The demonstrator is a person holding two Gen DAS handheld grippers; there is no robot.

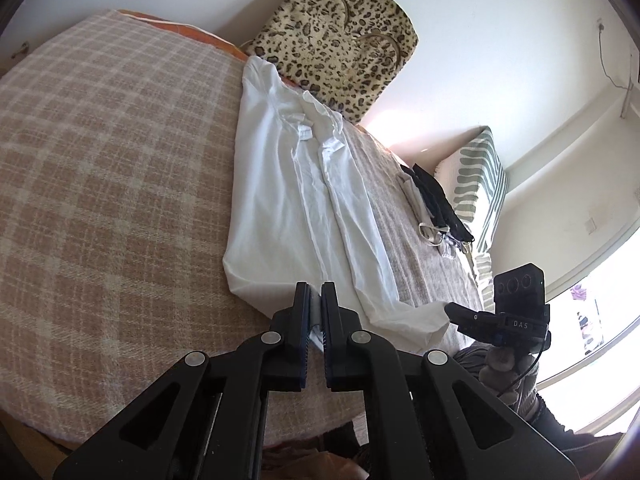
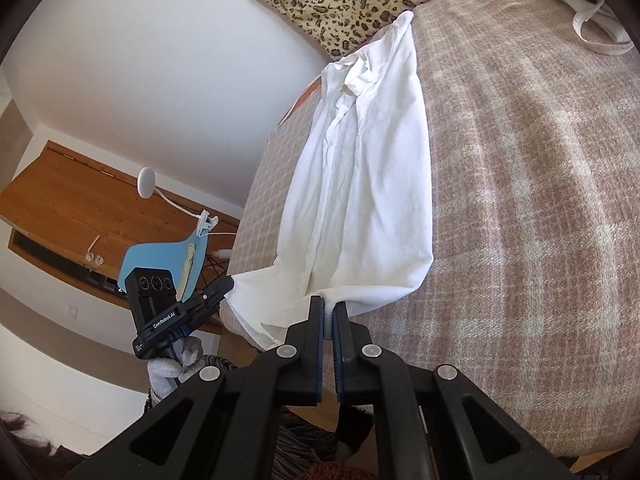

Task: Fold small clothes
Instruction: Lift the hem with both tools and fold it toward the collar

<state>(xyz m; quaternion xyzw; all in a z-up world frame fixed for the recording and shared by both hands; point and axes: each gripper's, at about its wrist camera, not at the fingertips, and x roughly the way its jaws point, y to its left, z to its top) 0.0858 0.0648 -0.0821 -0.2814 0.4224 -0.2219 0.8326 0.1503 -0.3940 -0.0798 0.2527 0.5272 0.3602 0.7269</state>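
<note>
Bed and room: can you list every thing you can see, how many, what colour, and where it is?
white shirt: one, white, lying lengthwise on the bed, near hem pinched by both grippers
plaid blanket: one, beige and cream, covering the bed
leopard cushion: one, tan with dark spots, against the wall beyond the shirt's collar
striped pillow: one, white and green, at the bed's window side
small clothes pile: one pile, black, grey and white, beside the striped pillow
blue chair: one, light blue, by the wooden desk
wooden desk: one, brown, along the wall
clip lamp: one, white, clipped to the chair
left gripper: one, black, shut on the shirt hem
right gripper: one, black, shut on the shirt hem
</note>
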